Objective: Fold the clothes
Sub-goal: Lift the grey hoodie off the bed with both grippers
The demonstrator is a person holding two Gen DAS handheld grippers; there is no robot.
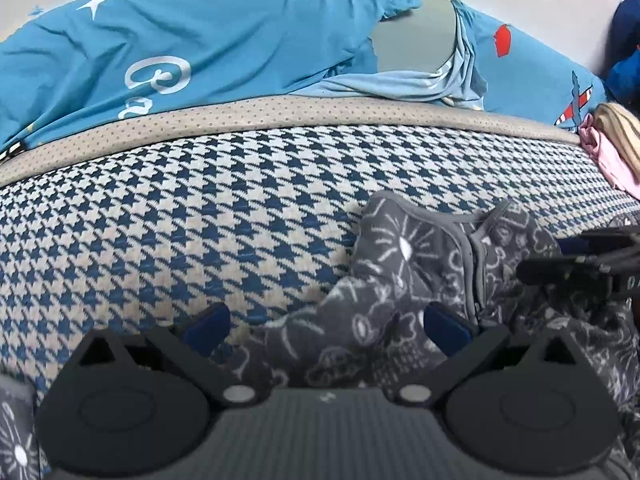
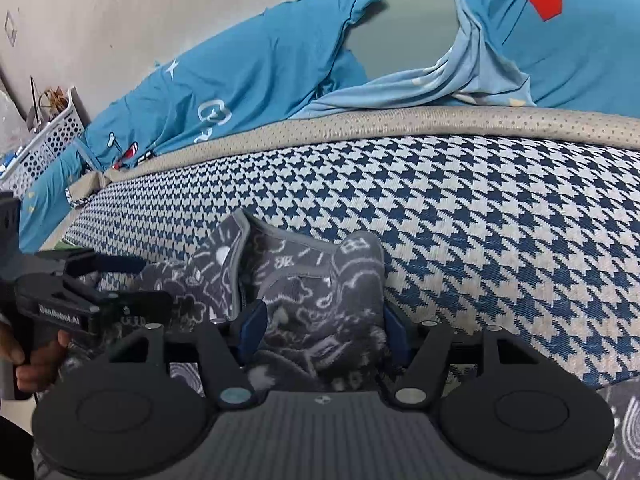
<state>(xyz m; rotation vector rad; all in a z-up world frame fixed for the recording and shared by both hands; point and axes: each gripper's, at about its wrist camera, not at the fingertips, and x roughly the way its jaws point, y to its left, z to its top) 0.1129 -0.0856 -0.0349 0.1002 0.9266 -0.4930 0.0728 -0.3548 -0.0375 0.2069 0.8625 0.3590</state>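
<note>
text: "GenRobot.AI" | on: left gripper (image 2: 120,280) body | blue quilt (image 1: 200,40) lettering: unreadable

Ahead of the jaws spreads a mattress cover (image 2: 460,216) in blue-and-cream houndstooth, edged on its far side by a beige dotted border strip (image 2: 440,120). Beyond that strip lies a rumpled blue sheet (image 1: 200,40) printed with white stars, lettering and red patches, parted over 1 bare grey patch (image 2: 404,20). A plain off-white wall (image 2: 120,8) rises behind. Far left of the right jaws stands a white perforated basket (image 2: 48,140); light is soft and even.
</note>
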